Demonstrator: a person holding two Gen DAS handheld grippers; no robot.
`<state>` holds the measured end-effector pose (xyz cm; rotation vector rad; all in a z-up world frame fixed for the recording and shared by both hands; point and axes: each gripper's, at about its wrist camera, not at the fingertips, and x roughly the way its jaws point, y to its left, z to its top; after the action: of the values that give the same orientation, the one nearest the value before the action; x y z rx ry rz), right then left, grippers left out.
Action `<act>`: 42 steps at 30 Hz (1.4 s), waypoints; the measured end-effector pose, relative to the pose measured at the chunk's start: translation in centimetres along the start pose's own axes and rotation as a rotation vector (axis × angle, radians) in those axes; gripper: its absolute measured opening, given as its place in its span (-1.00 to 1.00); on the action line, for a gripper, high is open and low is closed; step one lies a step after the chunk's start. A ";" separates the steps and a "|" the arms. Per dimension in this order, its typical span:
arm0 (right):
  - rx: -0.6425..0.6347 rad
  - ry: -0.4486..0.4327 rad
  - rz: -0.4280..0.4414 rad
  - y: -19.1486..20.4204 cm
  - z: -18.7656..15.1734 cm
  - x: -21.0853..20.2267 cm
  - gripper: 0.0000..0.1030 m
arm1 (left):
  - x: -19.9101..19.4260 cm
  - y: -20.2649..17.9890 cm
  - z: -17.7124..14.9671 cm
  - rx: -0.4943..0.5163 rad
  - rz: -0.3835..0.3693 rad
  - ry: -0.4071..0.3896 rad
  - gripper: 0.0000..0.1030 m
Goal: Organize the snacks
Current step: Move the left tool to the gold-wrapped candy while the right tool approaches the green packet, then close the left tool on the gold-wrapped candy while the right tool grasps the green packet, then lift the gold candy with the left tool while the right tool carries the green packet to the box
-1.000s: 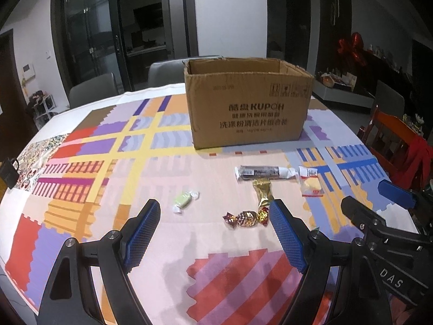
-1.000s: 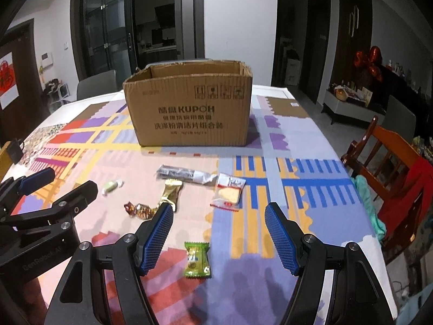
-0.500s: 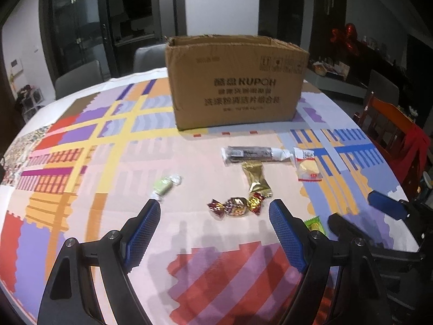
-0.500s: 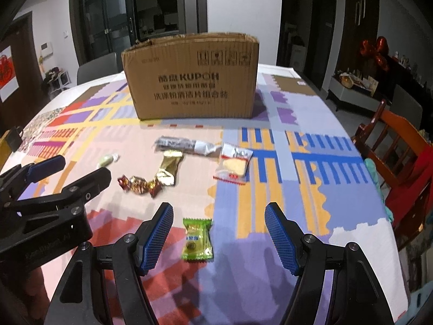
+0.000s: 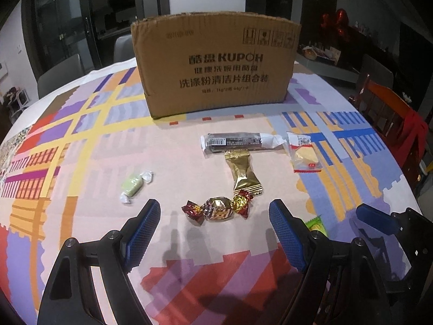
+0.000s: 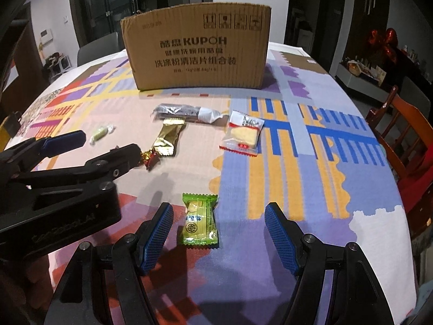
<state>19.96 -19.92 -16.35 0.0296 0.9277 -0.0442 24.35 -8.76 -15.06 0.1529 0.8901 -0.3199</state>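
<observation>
A cardboard box (image 5: 215, 65) stands upright at the far side of the table; it also shows in the right wrist view (image 6: 197, 48). Before it lie a dark bar (image 5: 240, 142), a gold packet (image 5: 243, 172), a clear cracker packet (image 5: 304, 155), a red-gold foil candy (image 5: 217, 208) and a pale green candy (image 5: 134, 185). My left gripper (image 5: 213, 228) is open, just short of the foil candy. My right gripper (image 6: 217, 231) is open, with a green packet (image 6: 199, 220) lying between its fingers on the cloth.
The table wears a colourful patterned cloth (image 5: 81, 140). A wooden chair (image 6: 400, 132) with red fabric stands at the right edge. Grey chairs (image 5: 59, 77) sit behind the table at the left. Dark glass doors fill the background.
Both grippers have moved forward and lower toward the snacks. The foil candy is now close before the left fingers, and the green packet now sits between the right fingers.
</observation>
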 end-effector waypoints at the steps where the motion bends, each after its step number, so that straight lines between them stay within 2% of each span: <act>1: 0.001 0.003 0.000 0.0 0.0 0.1 0.38 | 0.3 0.0 0.0 -0.003 0.002 0.006 0.60; 6: 0.008 0.019 -0.002 -0.3 0.0 0.9 0.37 | 1.5 0.0 0.0 -0.012 0.015 0.034 0.52; 13: 0.013 0.047 0.000 -0.5 -0.1 2.0 0.02 | 3.0 -0.3 -0.2 -0.002 0.021 0.068 0.19; 17: 0.018 0.037 -0.007 -0.7 -0.1 1.9 -0.14 | 3.3 -0.4 -0.2 0.005 0.022 0.067 0.17; 24: 0.025 0.023 -0.018 -1.3 0.2 2.0 -0.45 | 3.4 -0.8 0.1 0.018 0.020 0.054 0.02; 29: 0.023 0.019 -0.020 -1.4 0.3 2.0 -0.50 | 3.0 -0.6 0.2 0.009 0.016 0.038 -0.11; 31: 0.023 0.018 -0.020 -1.5 0.4 2.1 -0.53 | 2.7 -0.6 0.2 0.009 0.014 0.026 -0.29; 36: 0.024 0.013 -0.017 -1.5 0.4 2.0 -0.59 | 2.5 -0.7 0.2 0.010 0.014 0.026 -0.33; 38: 0.025 0.008 -0.018 -1.5 0.5 1.9 -0.60 | 2.3 -0.6 0.2 0.007 0.009 0.026 -0.42; 42: 0.025 -0.003 -0.017 -1.5 0.6 1.5 -0.60 | 1.9 -0.5 0.2 0.003 0.012 0.020 -0.42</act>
<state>21.25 -21.48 -17.26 0.0449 0.9240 -0.0716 25.43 -9.72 -16.41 0.1644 0.9082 -0.3091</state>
